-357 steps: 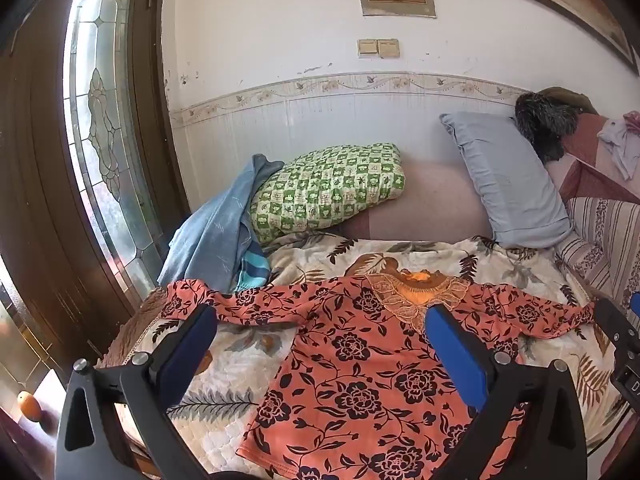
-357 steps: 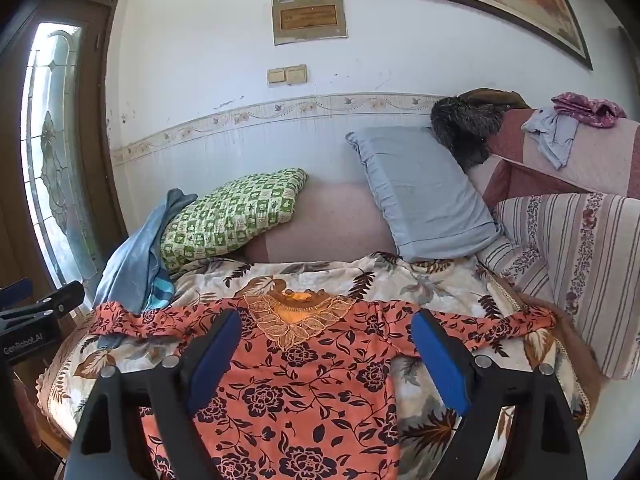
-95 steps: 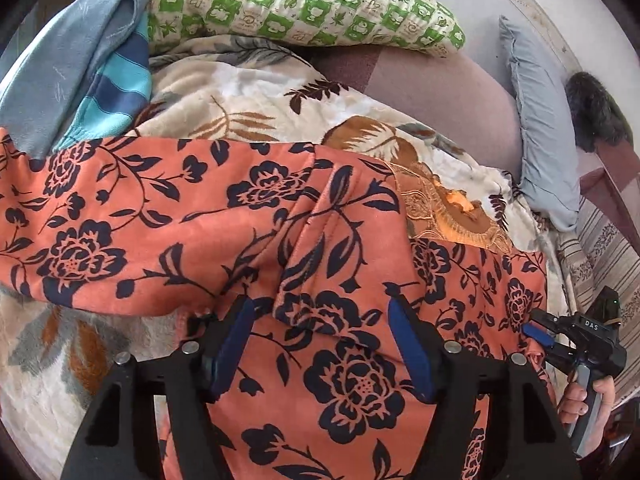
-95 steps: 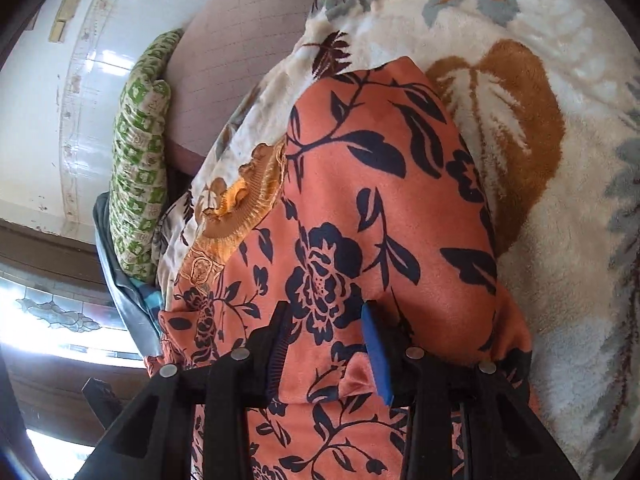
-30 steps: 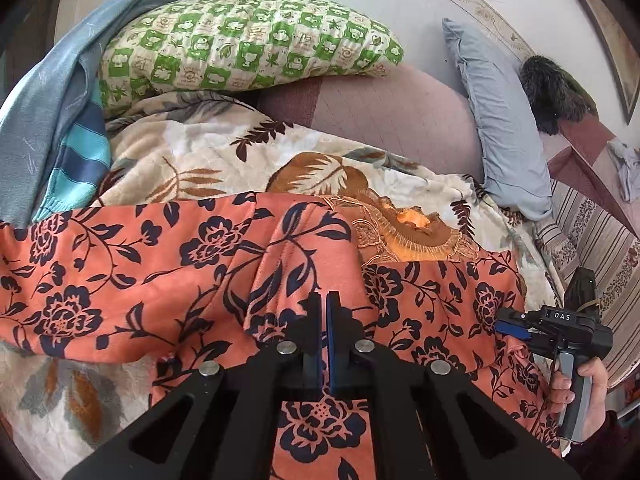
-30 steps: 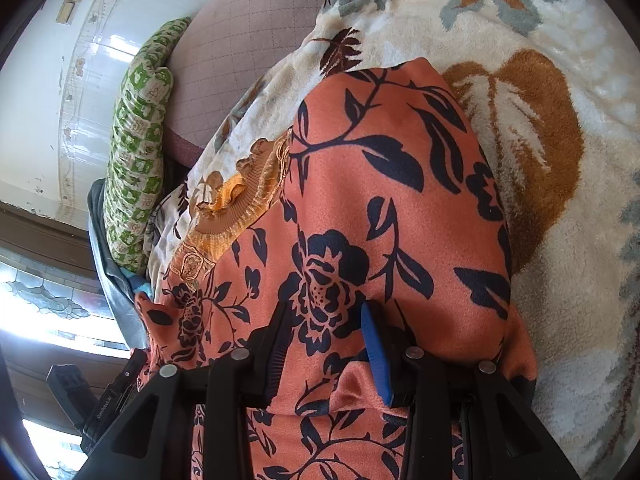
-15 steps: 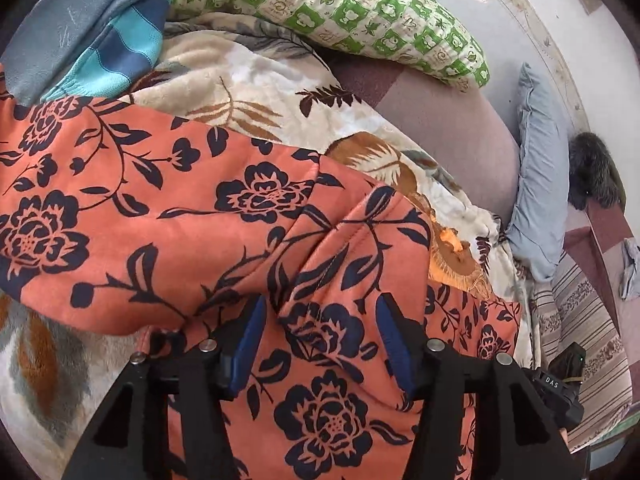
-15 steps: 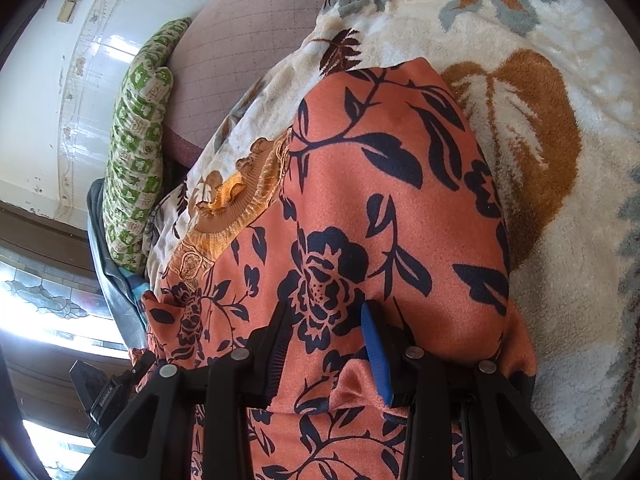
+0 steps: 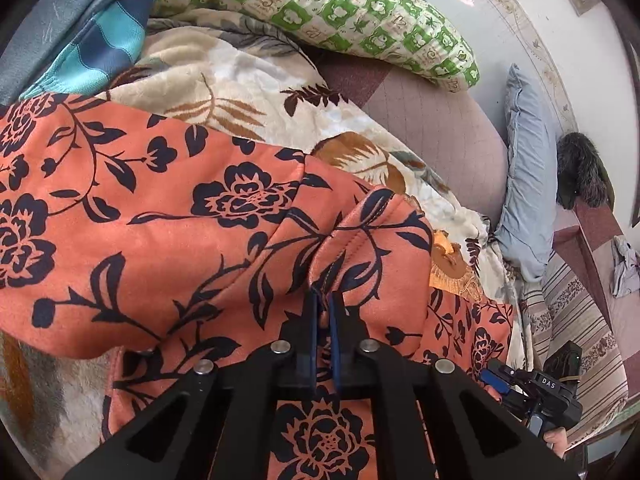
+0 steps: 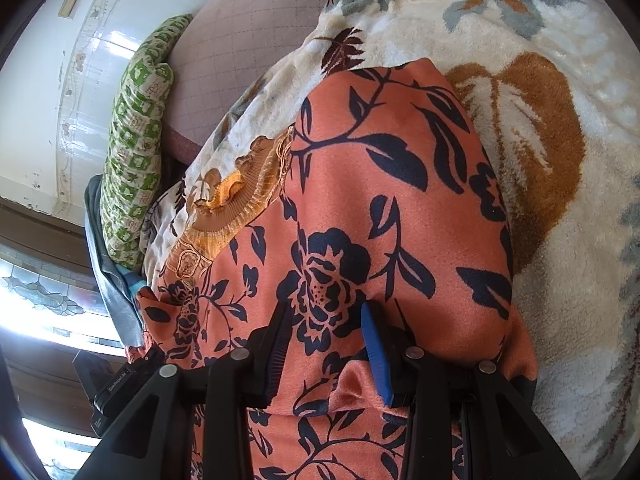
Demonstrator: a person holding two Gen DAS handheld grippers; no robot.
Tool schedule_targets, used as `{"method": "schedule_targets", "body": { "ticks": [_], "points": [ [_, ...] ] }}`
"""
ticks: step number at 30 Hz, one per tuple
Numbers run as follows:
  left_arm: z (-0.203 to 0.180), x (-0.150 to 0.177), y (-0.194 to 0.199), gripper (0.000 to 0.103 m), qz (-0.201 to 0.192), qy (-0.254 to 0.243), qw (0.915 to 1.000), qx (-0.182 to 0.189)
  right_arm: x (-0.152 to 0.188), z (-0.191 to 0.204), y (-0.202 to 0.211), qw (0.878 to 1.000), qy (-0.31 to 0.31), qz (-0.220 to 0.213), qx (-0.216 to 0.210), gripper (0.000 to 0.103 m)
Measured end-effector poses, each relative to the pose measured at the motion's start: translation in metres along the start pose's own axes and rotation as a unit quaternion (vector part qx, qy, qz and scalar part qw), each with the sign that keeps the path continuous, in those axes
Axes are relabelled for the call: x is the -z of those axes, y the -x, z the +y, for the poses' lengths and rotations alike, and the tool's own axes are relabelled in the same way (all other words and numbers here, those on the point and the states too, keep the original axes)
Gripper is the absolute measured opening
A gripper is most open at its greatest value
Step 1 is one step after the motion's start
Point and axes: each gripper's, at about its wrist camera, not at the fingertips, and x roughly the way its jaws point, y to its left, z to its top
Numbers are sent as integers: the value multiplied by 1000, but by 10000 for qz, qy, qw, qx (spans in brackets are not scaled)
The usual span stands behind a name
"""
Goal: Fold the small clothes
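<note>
The orange floral garment (image 9: 168,216) is spread on the leaf-patterned blanket (image 9: 240,76); a raised seam fold is pinched by the left gripper (image 9: 323,306), pads pressed together; a bunched fold is clamped between the part-spread pads of the right gripper (image 10: 326,330).

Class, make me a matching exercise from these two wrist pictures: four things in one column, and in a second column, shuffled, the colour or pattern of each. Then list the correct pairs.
Things:
1. top
2. pillow against the wall
3. pillow standing on end
4. blanket

Colours or patterns:
A. plain grey-blue
B. cream with brown and grey leaves
C. orange with dark flowers
D. green and white checks

Pairs: 1-C, 2-D, 3-A, 4-B
</note>
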Motion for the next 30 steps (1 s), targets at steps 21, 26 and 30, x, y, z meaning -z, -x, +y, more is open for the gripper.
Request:
{"method": "schedule_targets", "body": {
  "ticks": [21,26,30],
  "points": [
    [36,10,60,3,-112,184,9966,-798,1,-3,2,10000,-39,28,-40,40],
    [49,6,83,3,-335,455,9939,-949,2,4,16,9993,-2,-132,-355,41],
    [75,6,134,8,-1028,1077,9786,-1424,8,13,1,9994,277,182,-55,41]
  ]
}}
